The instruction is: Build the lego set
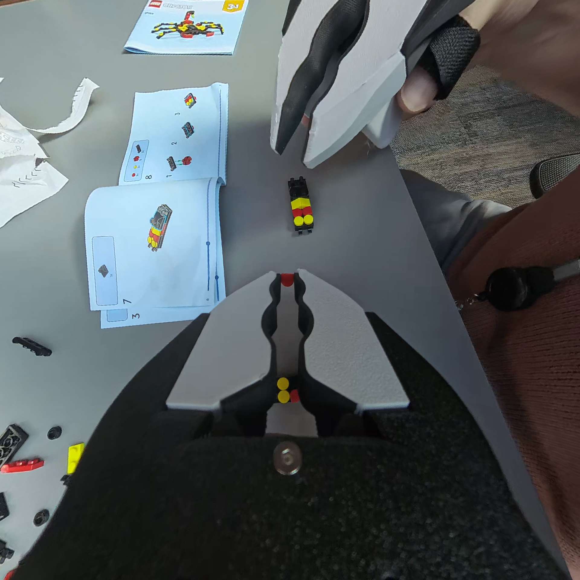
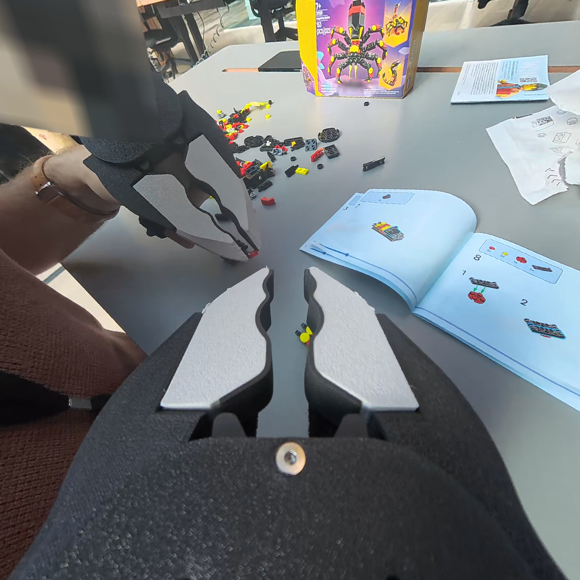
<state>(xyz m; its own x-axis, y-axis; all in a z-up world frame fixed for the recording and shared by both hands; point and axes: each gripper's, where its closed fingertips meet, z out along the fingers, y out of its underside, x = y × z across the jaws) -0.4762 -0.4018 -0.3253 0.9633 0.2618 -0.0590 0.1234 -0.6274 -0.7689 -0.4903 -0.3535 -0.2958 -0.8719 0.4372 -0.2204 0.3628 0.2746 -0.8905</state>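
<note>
Red round piece [image 1: 287, 279] pinched in left gripper [image 1: 287, 276]; right gripper [image 2: 288, 272] hovers parted.

L gripper [image 1: 287, 277] pinched near-closed at its tips — R gripper [image 2: 288, 276] hovers, fingers parted.

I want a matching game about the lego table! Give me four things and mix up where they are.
Things:
1. red round piece
2. small black, yellow and red build
3. lego box
4. open instruction booklet

Places:
A. standing upright at the far side of the table
B. pinched at the tips of the left tongs
C. lying flat, right of the right tongs
D. alone on the table between the two tongs

Pairs: 1-B, 2-D, 3-A, 4-C
</note>
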